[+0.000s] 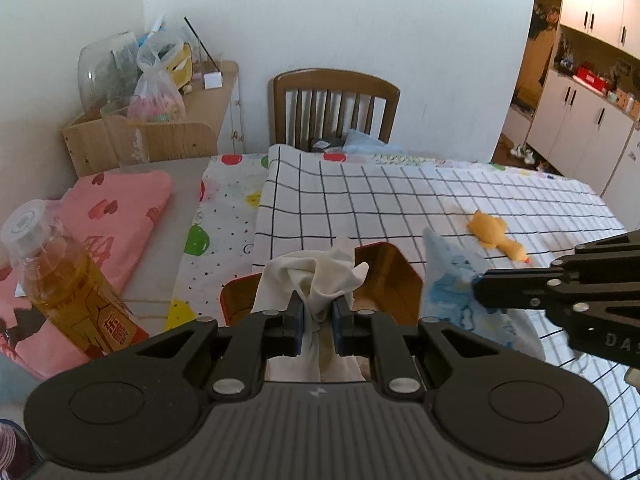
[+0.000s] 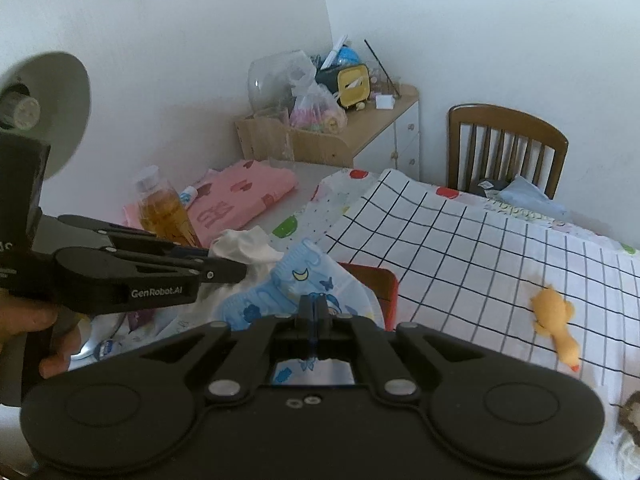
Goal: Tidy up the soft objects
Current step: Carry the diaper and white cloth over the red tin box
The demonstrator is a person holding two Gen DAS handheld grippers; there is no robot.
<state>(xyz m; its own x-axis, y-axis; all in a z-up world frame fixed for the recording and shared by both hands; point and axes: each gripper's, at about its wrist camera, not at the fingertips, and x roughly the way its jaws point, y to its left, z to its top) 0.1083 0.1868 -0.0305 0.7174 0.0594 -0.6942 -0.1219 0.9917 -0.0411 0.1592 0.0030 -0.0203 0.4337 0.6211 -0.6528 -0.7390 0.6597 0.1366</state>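
Plainly, the chief risk is that one of the two soft pieces slips or drags something with it. The left gripper (image 1: pixel 316 314) has its fingers nearly together on a thin fold of the crumpled white cloth (image 1: pixel 320 276), and most of that cloth bunches up loose above and beyond the fingertips; with so little fabric pinched, a quick swing could let it slide out, or the hanging part could catch the rim of the red box with the shiny inner walls (image 1: pixel 384 268) that sits just behind it. The right gripper (image 2: pixel 313 312) has its fingers fully shut on the edge of the pale blue printed cloth with moons and butterflies (image 2: pixel 296 284), which fans out ahead of the fingertips and overlaps the white cloth in the right wrist view, so the two pieces may tangle if they are moved together. The clear plastic bottle of amber drink (image 1: pixel 68 280) stands on the folded pink cloth with heart print (image 1: pixel 120 208) just to the left of the left gripper, near enough that a sideways sweep could topple it. The small orange plush duck (image 1: pixel 496 236) lies on the black-and-white checked cover (image 1: pixel 360 200) of the worktop, well apart from both pairs of fingers and not held by either.
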